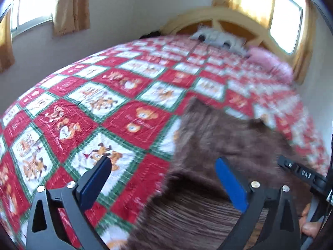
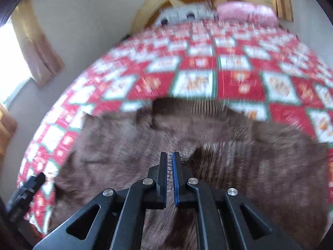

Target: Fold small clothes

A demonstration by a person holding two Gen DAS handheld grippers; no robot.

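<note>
A fuzzy brown garment [image 1: 218, 135] lies spread on the red, white and green quilt [image 1: 116, 120]; a ribbed part of it shows near the lower edge of the left wrist view. My left gripper [image 1: 164, 164] stands wide open above the garment's left edge, its blue pads [image 1: 231, 185] touching nothing. In the right wrist view the garment [image 2: 116, 141] fills the foreground, blurred. My right gripper [image 2: 170, 155] is shut, its tips at a raised fold of the fabric, which looks pinched between them.
The quilt [image 2: 197, 62] covers the whole bed. At the head stand a wooden headboard [image 1: 220, 16], a white furry pillow [image 1: 216, 37] and a pink pillow [image 2: 245, 12]. Curtained windows [image 1: 35, 6] flank the bed. A thumb [image 1: 310, 227] shows at the lower right.
</note>
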